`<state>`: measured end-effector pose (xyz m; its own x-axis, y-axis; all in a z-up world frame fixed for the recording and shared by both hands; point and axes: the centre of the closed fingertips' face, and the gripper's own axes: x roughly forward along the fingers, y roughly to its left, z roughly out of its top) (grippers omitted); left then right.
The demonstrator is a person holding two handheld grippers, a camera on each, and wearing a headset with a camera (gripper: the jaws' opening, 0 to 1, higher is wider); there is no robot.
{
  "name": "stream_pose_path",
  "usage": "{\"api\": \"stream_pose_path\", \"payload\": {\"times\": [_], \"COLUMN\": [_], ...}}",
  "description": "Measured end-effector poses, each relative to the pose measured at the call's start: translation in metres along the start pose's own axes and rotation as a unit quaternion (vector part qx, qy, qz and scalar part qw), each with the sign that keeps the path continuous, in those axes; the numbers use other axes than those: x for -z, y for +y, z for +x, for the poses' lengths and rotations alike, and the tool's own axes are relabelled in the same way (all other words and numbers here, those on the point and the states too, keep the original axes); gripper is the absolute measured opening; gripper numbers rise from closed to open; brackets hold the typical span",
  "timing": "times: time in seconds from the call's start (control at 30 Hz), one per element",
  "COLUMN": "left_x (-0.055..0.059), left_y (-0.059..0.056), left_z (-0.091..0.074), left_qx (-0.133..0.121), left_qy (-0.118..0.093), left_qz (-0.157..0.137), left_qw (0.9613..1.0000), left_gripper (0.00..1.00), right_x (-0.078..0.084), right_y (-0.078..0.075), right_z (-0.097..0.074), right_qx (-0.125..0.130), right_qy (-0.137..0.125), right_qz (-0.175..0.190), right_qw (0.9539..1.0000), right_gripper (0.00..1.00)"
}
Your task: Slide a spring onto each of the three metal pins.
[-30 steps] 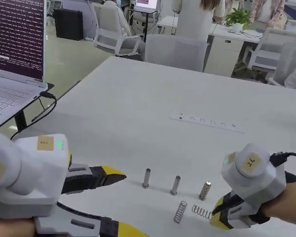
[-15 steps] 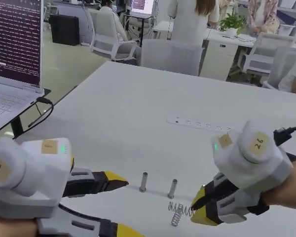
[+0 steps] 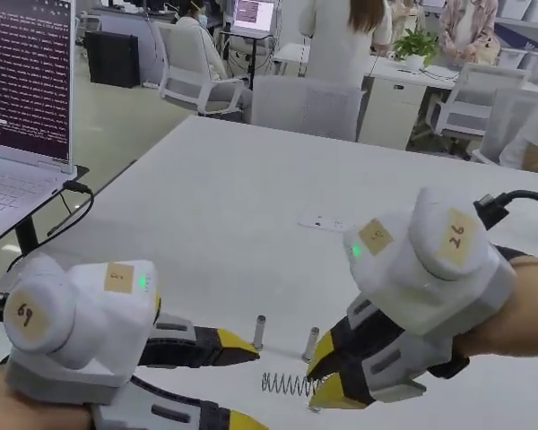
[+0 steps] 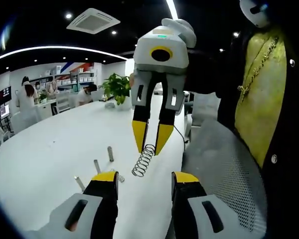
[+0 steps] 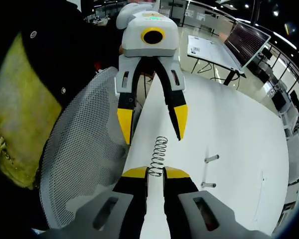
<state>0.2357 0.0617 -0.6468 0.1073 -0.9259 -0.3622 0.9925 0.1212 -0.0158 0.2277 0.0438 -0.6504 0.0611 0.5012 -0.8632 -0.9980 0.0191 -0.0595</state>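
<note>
Steel spring (image 3: pixel 287 384) pinched by one end in my right hand-held gripper (image 3: pixel 323 374), free end sticking out near the pins (image 3: pixel 259 330) so I can thread it on, left hand-held gripper (image 3: pixel 248 389) wide open, empty.

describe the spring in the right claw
The spring is a thin, silvery wire coil, open-wound and uncompressed. The right claw pinches one end between its yellow tips; the rest sticks straight out, unsupported, toward the open left claw. In the head view it runs roughly level, nearer the person than two bare pins. Whether it brushes the table cannot be told.
</note>
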Motion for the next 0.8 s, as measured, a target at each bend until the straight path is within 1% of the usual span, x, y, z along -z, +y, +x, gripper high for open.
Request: {"api": "stream_pose_path", "payload": {"times": [0.07, 0.2, 0.3, 0.43, 0.63, 0.8], "left_x": [0.0, -0.001, -0.002, 0.0, 0.002, 0.004], "left_y": [-0.002, -0.006, -0.007, -0.005, -0.006, -0.008], "left_z": [0.001, 0.003, 0.005, 0.006, 0.007, 0.01], "left_qx": [0.005, 0.013, 0.015, 0.012, 0.015, 0.018], "left_qy": [0.002, 0.001, -0.001, 0.006, 0.01, 0.018], "left_qz": [0.006, 0.018, 0.025, 0.038, 0.043, 0.053], "left_qw": [1.0, 0.9998, 0.9996, 0.9992, 0.9989, 0.9983], "left_gripper": [0.31, 0.24, 0.17, 0.09, 0.05, 0.04], "right_x": [0.0, -0.002, -0.002, -0.001, 0.002, 0.001], "right_y": [0.002, 0.002, 0.003, 0.006, 0.011, 0.012], "right_z": [0.0, 0.0, 0.001, 0.002, 0.004, 0.005], "right_qx": [-0.006, -0.008, -0.012, -0.017, -0.029, -0.033], "right_qy": [0.006, 0.012, 0.016, 0.024, 0.039, 0.049], "right_qz": [-0.01, -0.015, -0.017, -0.02, -0.02, -0.024], "right_qw": [0.9999, 0.9998, 0.9996, 0.9994, 0.9986, 0.998], "right_gripper": [0.08, 0.08, 0.08, 0.08, 0.08, 0.08]}}
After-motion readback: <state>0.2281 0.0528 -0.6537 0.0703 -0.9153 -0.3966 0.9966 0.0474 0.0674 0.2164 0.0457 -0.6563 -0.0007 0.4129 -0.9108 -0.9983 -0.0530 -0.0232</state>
